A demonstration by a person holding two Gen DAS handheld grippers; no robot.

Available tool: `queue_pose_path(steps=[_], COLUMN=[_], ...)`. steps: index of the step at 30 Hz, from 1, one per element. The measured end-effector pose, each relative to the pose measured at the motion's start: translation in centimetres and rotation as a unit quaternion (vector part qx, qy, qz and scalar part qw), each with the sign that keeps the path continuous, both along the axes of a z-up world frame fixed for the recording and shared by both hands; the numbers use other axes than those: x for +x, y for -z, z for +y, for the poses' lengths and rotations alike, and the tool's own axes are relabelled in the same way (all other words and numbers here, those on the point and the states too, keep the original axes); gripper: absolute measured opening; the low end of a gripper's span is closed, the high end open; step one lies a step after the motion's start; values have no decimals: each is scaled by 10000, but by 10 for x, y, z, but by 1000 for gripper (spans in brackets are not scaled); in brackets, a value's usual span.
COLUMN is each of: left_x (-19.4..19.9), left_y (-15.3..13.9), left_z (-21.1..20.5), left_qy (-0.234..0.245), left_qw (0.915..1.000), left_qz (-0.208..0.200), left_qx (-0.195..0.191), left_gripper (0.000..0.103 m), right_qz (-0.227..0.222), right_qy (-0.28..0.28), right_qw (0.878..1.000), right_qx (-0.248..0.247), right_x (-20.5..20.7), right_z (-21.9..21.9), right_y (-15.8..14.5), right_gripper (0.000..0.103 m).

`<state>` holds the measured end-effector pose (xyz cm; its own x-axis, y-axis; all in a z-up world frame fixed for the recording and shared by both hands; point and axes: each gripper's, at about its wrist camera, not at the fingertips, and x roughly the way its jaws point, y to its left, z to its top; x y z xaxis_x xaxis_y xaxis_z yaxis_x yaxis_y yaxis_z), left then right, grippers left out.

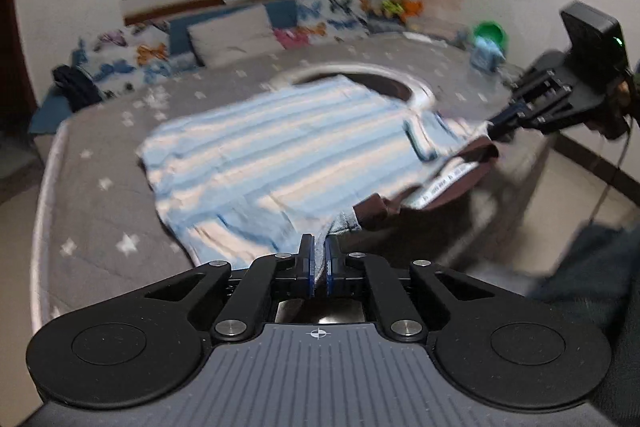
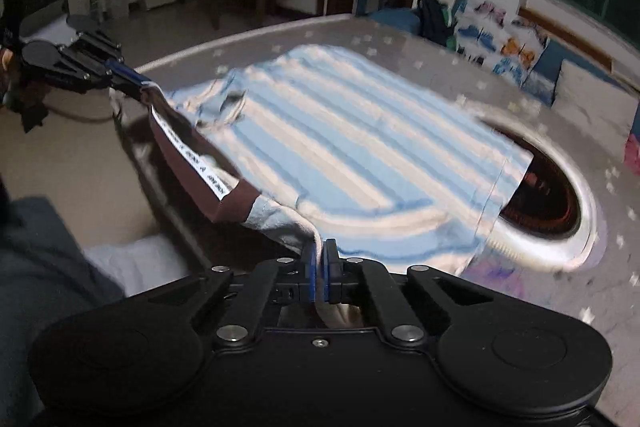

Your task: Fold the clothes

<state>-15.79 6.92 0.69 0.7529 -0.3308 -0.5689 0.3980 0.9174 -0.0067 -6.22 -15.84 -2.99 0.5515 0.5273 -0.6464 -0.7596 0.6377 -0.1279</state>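
A blue and white striped shirt lies spread on the grey star-patterned bed, blurred by motion. Its brown neckband with a white label stretches in the air between the two grippers over the bed's near edge. My left gripper is shut on the cloth at one shoulder; it also shows in the right wrist view at the upper left. My right gripper is shut on the cloth at the other shoulder, and appears at the right of the left wrist view.
A round dark basin with a white rim sits on the bed beyond the shirt. Pillows and toys line the headboard. A green tub stands at the far corner. A person's dark sleeve is close by.
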Motion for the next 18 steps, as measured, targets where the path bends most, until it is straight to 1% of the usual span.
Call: queue_pose_path(steps=[4, 7, 9, 10, 12, 16, 18], left_x=[43, 82, 113, 120, 158, 215, 242], left_y=[-19, -29, -33, -34, -36, -35, -30], left_z=[6, 13, 19, 20, 21, 22, 23], left_qy=[-276, -506, -668, -698, -837, -1061, -1172], left_qw=[9991, 9976, 9962, 9959, 9950, 9931, 9921], left_qz=[-272, -390, -369, -369, -371, -298, -228], left_qx=[-142, -259, -426, -440, -400, -400, -384], left_gripper=[4, 4, 4, 4, 4, 4, 4], right_qz=[-250, -312, -346, -362, -396, -462, -482], right_qy=[123, 292, 409, 468, 585, 820, 933], right_qw=[9995, 9990, 9985, 9982, 9974, 9955, 9945], right_qx=[142, 138, 129, 124, 115, 96, 31], right_x=[28, 66, 92, 106, 132, 184, 204], right_z=[6, 13, 17, 20, 25, 34, 33], right_y=[-18, -23, -25, -27, -29, -35, -15], right_gripper=[3, 3, 3, 2, 2, 2, 2])
